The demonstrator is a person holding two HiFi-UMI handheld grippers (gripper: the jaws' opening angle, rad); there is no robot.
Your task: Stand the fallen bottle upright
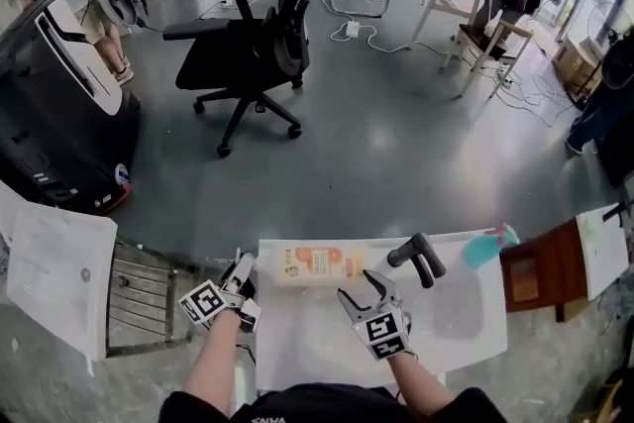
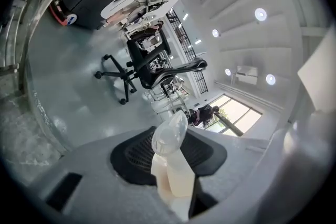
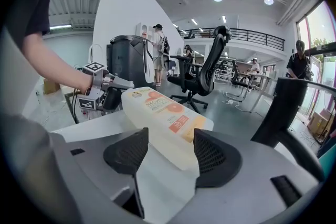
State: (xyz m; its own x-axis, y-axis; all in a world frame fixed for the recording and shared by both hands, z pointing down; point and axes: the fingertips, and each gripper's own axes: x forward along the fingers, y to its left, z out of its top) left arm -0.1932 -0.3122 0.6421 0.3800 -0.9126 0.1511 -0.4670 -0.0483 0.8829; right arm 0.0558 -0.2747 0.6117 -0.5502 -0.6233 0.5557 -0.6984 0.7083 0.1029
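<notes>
A pale bottle (image 1: 317, 263) with an orange label lies on its side along the far edge of the white table (image 1: 456, 312). My left gripper (image 1: 243, 270) is at the bottle's left end, shut on its neck just below the translucent cap (image 2: 169, 134). In the left gripper view the bottle (image 2: 176, 178) sticks out between the black pads (image 2: 210, 152) of the left gripper (image 2: 170, 165). My right gripper (image 1: 362, 290) stands open just short of the bottle's right end. In the right gripper view the bottle (image 3: 163, 113) lies beyond the spread jaws of my right gripper (image 3: 170, 152), untouched.
A black handled tool (image 1: 418, 258) and a teal object (image 1: 485, 248) lie at the table's far right. A brown wooden box (image 1: 535, 277) stands to the right, a metal rack (image 1: 144, 297) to the left. Beyond are an office chair (image 1: 248, 45) and a black machine (image 1: 50, 114).
</notes>
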